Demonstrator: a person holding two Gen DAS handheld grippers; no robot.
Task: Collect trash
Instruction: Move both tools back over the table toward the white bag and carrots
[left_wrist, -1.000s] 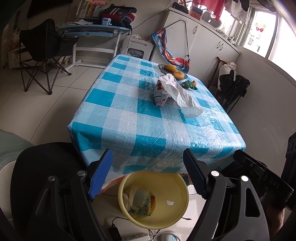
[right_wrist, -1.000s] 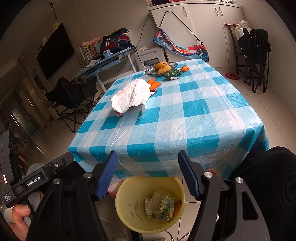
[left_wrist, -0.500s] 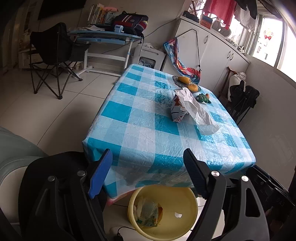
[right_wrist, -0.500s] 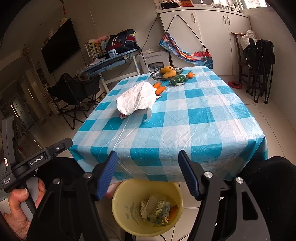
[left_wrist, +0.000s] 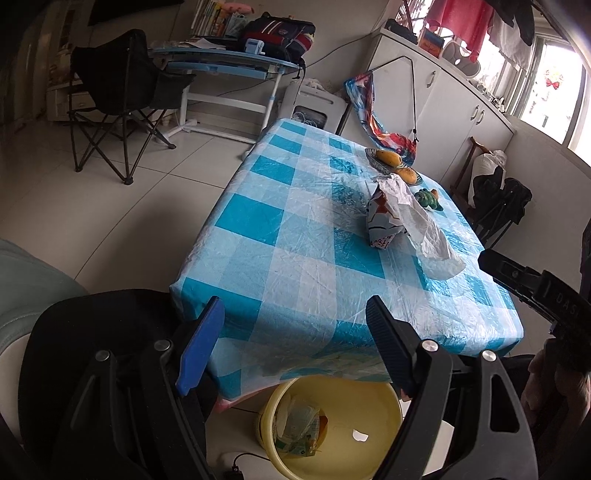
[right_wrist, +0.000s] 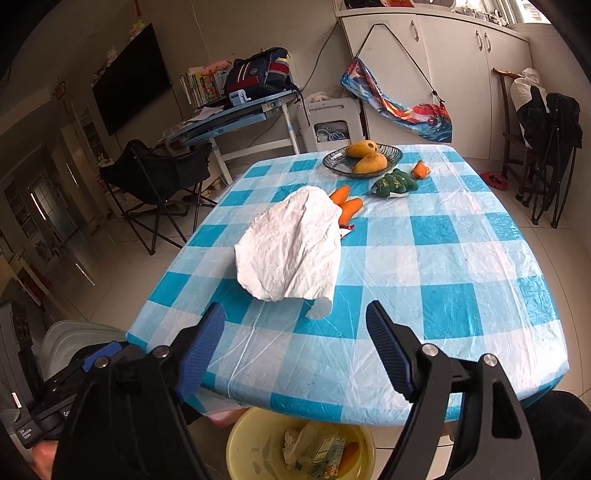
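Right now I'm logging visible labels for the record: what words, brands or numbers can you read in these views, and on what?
"DAS", cut off: on the right gripper's black body, seen in the left wrist view.
"G", cut off: on the left gripper's body, seen in the right wrist view.
Printed snack bag under the white plastic bag: too small to read.
Cartons in the yellow bin: blurred.
Book spines: unreadable.

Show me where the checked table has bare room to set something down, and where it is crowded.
Bare: the near strip between the table edge and the white plastic bag, plus the whole right side beside it. Crowded: the far end, where the carrots, green vegetable and fruit dish cluster behind the bag.
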